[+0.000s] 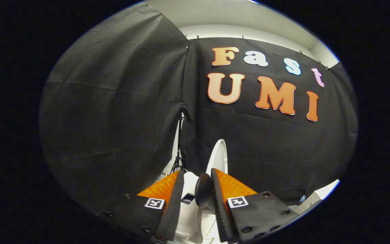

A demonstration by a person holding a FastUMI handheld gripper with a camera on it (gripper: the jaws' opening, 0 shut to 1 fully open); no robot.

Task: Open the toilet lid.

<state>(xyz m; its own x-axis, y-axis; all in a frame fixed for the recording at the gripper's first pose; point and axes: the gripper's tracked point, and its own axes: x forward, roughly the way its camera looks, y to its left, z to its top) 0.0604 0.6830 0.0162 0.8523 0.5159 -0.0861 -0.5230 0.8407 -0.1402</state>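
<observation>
1. The toilet lid (218, 154) stands raised, nearly upright, seen edge-on just beyond the tool (197, 183).
2. A dark round knob (203, 194) sits between the tool's 2 fingers, against the right one; whether both press on it I cannot tell.
3. Black cloth wall (113, 112) behind.

One gripper (196, 184), two fingers (173, 200), spread with a gap between them. One square marker tag (154, 203) on each finger, two in all. One white toilet lid (218, 154), raised upright beyond the fingers. One dark round knob (203, 194) between the fingers. One tripod stand (179, 149) at the cloth wall's seam.
</observation>
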